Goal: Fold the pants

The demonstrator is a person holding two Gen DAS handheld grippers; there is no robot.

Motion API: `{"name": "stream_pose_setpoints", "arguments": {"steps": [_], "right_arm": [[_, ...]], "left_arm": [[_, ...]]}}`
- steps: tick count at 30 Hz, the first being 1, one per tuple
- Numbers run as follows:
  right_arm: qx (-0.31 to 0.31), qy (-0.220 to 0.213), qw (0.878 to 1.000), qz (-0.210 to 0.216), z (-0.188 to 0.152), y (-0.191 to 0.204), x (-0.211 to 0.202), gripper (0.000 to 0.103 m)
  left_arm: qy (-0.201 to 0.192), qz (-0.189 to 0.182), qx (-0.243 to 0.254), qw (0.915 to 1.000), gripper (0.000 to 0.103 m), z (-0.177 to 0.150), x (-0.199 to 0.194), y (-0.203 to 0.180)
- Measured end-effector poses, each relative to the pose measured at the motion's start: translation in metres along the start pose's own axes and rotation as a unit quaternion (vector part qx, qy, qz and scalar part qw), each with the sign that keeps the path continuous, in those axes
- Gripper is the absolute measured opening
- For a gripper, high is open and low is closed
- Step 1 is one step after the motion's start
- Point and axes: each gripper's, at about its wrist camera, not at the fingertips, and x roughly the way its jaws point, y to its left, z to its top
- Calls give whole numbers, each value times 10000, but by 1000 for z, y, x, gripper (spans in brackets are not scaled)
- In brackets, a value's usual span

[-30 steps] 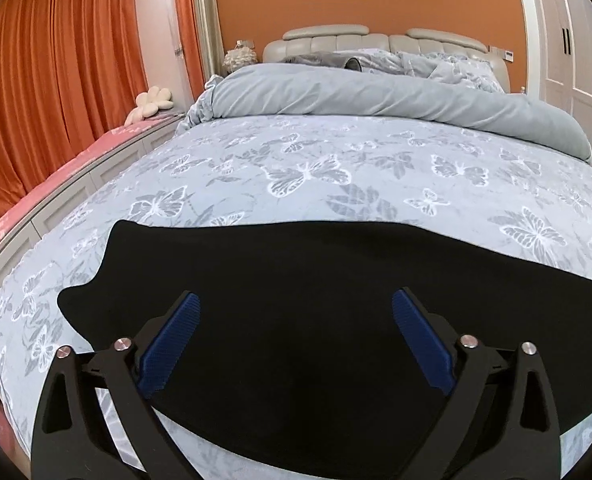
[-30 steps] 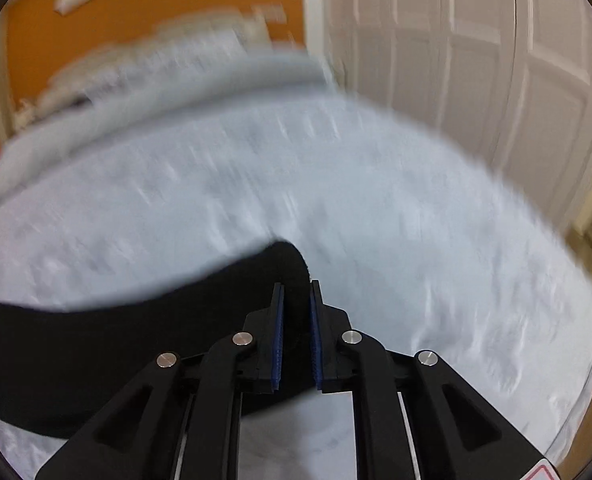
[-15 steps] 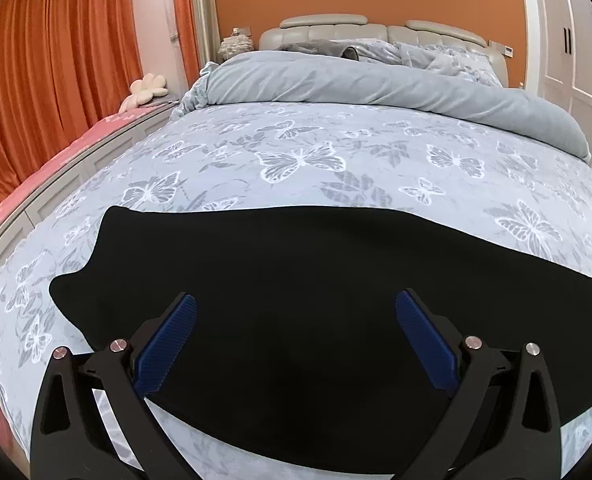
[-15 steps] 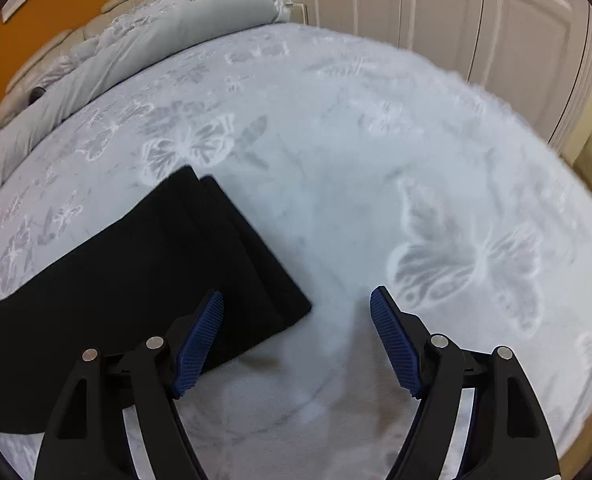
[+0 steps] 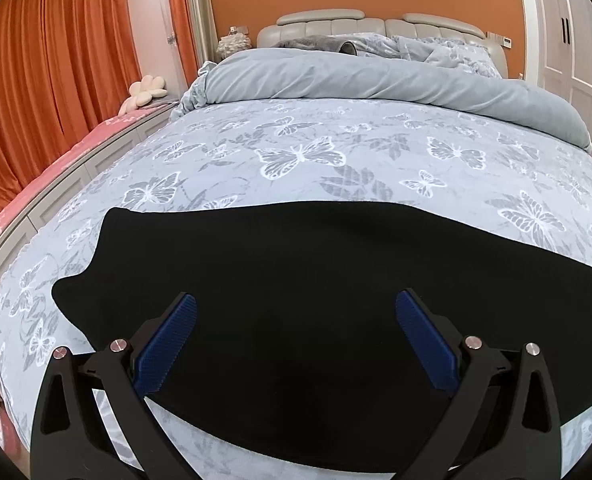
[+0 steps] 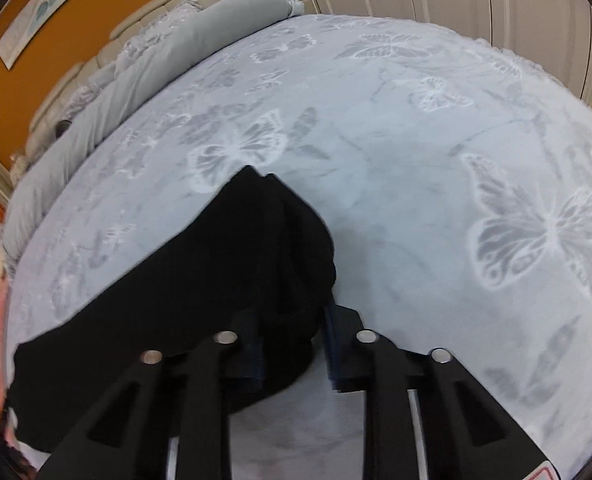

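While the black pants (image 5: pixel 296 300) lie stretched across the near part of the bed (image 5: pixel 303 152), the left gripper (image 5: pixel 296 340) hangs over their middle with its blue fingers (image 5: pixel 168 344) spread wide and nothing between them. At the right end of the garment, the right gripper (image 6: pixel 294 344) has its fingers (image 6: pixel 331 344) closing around the bunched leg ends, where the cloth sits between them and rises in a soft hump just beyond the tips. The pants look light and limp, a matte knit that drapes and creases readily and is unlikely to slip from ribbed pads. They should fold wherever they are lifted, so the best hold is probably at the hem, through both layers at once, to keep the legs together. Farther off, the butterfly-print cover runs bare to a rolled grey duvet (image 5: pixel 375 76) and the padded headboard (image 5: pixel 375 26).
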Motion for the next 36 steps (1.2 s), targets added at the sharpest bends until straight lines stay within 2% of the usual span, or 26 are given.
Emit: {"name": "stream_pose_setpoints", "arguments": {"steps": [4, 6, 8, 13, 15, 16, 17, 19, 23, 25, 28, 32, 36], "right_arm": [[-51, -34, 9999, -129, 0, 8, 0, 19], [-17, -9, 9999, -131, -2, 5, 1, 26], [75, 40, 9999, -90, -1, 2, 5, 40], [158, 37, 9998, 88, -2, -1, 8, 46], [51, -4, 10000, -2, -3, 3, 8, 44], [3, -8, 10000, -17, -3, 5, 7, 27], [29, 4, 10000, 66, -3, 5, 6, 16], [146, -31, 9997, 168, -2, 9, -1, 16], [-102, -357, 9979, 528, 0, 43, -30, 16], [-431, -567, 9941, 813, -3, 79, -51, 16], [-935, -776, 9878, 973, -12, 129, -70, 16], [-1116, -728, 9877, 824, -18, 156, -65, 16], [-933, -698, 9929, 256, -12, 135, -59, 16]], "left_arm": [[29, 51, 52, 10000, 98, -1, 1, 0], [56, 50, 59, 10000, 98, -1, 2, 0], [66, 51, 70, 9999, 98, -2, 2, 0], [85, 27, 60, 9999, 98, -2, 3, 1], [86, 45, 75, 9999, 98, -2, 2, 0], [88, 50, 86, 9999, 98, -2, 3, 1], [93, 57, 92, 9999, 98, -2, 3, 1], [107, 53, 76, 9999, 98, -1, 4, 2], [88, 13, -36, 10000, 98, 2, 1, 7], [80, -15, -95, 9999, 98, 4, -1, 11], [90, -56, -205, 9997, 98, 5, -3, 18], [155, -74, -227, 9996, 98, 5, -2, 25], [319, -171, -218, 9991, 98, 5, 1, 31]]}}
